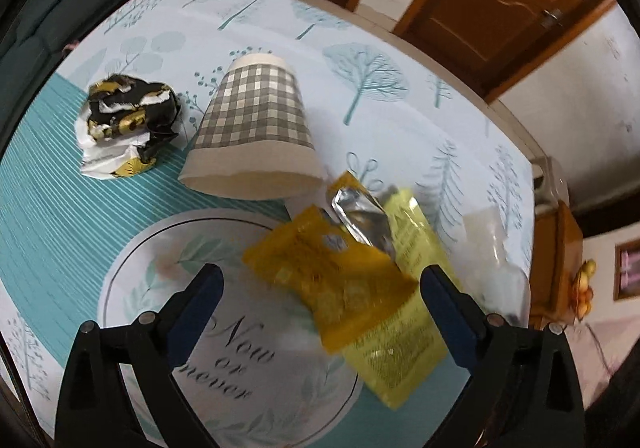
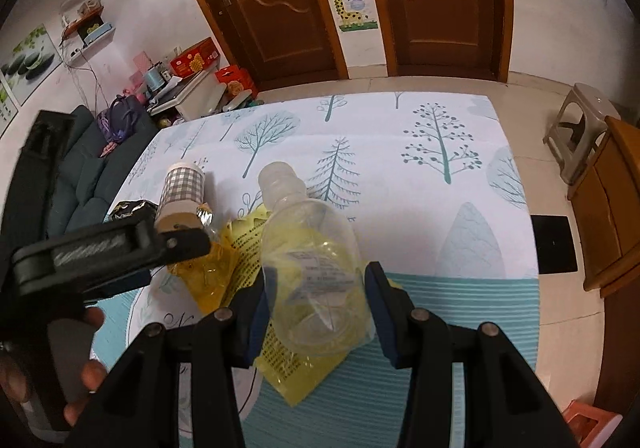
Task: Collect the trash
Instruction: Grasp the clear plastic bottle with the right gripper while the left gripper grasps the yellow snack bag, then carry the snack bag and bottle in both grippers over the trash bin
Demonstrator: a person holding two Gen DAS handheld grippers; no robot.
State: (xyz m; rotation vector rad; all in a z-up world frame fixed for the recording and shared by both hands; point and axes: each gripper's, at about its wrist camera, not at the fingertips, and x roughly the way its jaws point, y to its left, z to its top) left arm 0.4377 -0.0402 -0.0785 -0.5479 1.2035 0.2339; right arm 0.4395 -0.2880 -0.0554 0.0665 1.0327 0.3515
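Trash between two claws on the table point(image 1: 400, 48).
Left claw point(image 1: 320, 290) wide open around glossy yellow wrapper point(image 1: 340, 288); right claw point(image 2: 320, 288) grips clear, crumpled plastic bottle point(image 2: 312, 248); checked paper cup point(image 1: 256, 120) beyond.

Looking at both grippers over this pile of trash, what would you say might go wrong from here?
1. The clear bottle sits between the right gripper pads; smooth and crushable, it may slip or buckle.
2. The left gripper, wide open over the overlapping yellow wrappers, may lift only one.
3. The upside-down checked cup stands close beside them and could be knocked over.
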